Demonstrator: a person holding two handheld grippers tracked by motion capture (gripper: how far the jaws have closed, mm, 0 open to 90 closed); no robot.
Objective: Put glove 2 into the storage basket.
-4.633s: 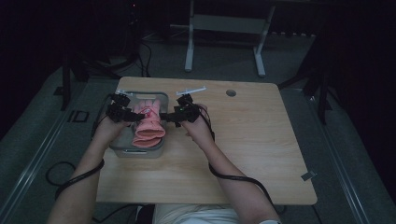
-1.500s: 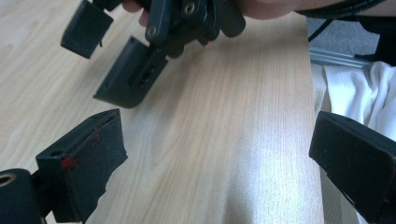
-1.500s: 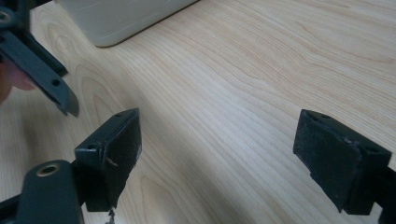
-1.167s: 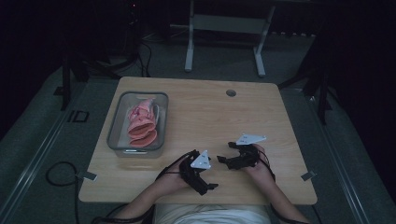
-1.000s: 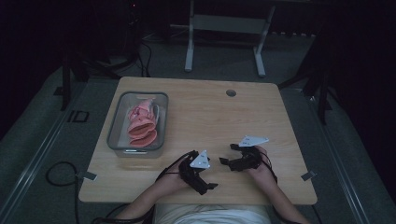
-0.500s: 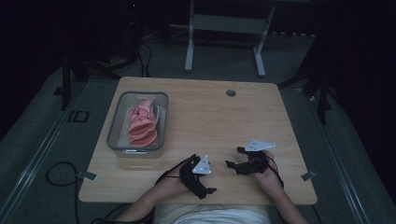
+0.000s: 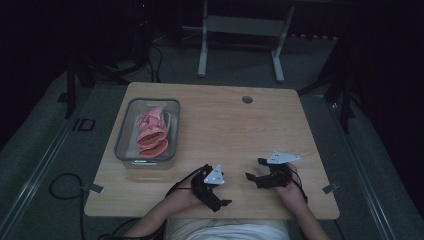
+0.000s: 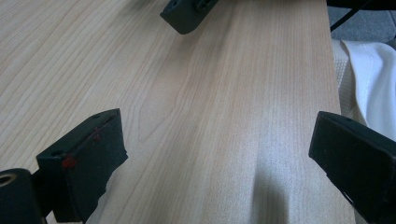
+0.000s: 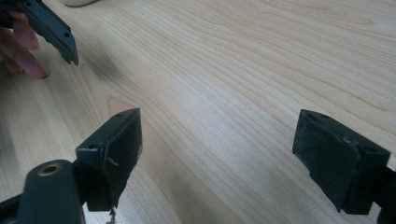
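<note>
Pink stuff, some kind of folded cloth (image 7: pixel 152 131) as far as I can tell, is lying in the clear tub (image 7: pixel 123 131) at the far left of the wooden table (image 7: pixel 250 135), with its long axis running away from the person, same way as the tub's long sides. Both grippers are parked down at the near edge, well apart from it. The left gripper (image 7: pixel 220 201) sits just right of the tub's near end and has its jaws spread wide with nothing in them; in the left gripper view there's just bare wood grain between the two black pads. The right gripper (image 7: pixel 255 176) is farther right, also gaping and empty, pointing toward the left one. So the thing that matters: the tub lies up and to the left of both hands, and the left hand is clearly the nearer one. If anything goes back for the cloth, I'd guess the left reaches it first, coming in along its length from the near end, while the right has to cross more table.
</note>
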